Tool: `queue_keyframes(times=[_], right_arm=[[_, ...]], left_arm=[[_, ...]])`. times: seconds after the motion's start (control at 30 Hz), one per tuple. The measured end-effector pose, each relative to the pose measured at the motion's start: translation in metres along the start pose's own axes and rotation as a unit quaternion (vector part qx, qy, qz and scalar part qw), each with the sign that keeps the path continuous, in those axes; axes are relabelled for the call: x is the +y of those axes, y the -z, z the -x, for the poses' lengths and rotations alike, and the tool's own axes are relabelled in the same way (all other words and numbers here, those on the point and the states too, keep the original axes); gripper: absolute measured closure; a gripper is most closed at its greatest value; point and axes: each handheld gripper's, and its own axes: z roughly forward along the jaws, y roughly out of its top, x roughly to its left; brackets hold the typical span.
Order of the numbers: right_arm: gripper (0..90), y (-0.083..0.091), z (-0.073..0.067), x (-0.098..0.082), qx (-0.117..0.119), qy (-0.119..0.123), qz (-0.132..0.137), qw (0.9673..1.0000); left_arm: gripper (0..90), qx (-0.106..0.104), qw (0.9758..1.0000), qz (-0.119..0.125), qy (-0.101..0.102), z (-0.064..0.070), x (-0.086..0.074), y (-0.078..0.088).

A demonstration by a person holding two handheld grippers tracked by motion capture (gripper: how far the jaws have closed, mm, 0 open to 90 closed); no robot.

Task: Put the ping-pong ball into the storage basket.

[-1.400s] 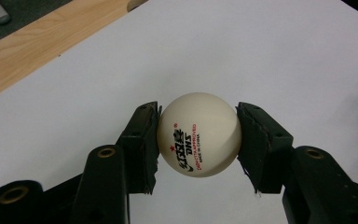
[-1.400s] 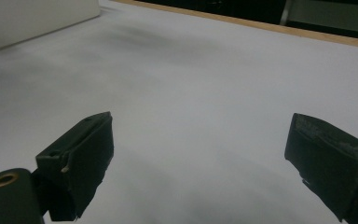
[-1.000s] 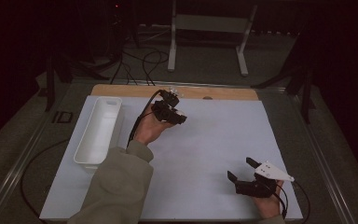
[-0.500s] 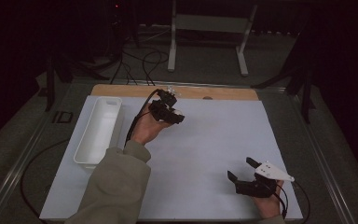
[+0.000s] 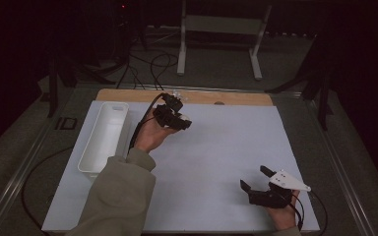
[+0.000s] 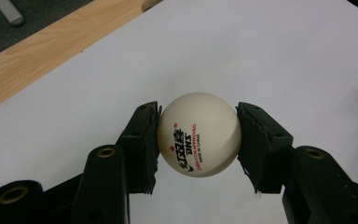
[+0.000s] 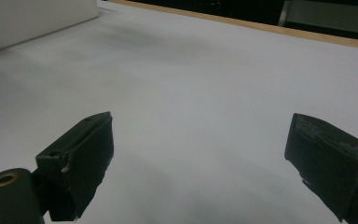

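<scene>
Clearly, the white ball (image 6: 199, 134) bears red-and-black lettering.

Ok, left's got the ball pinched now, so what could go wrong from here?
The ping-pong ball is round and smooth, held by the left gripper only at two small side contacts, so a jolt might squirt it out. Dropped on the flat white sheet, it could roll off. The white tray is narrow, so a release might miss or bounce.
</scene>
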Motion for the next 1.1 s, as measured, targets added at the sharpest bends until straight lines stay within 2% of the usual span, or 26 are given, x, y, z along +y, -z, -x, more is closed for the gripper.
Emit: queue_keyframes(times=[1.1], right_arm=[[7.2,0.0,-0.001,0.0,0.0,-0.001,-0.002,1.0]], left_arm=[[51.4,0.006,1.0,0.003,0.001,-0.008,-0.005,0.013]])
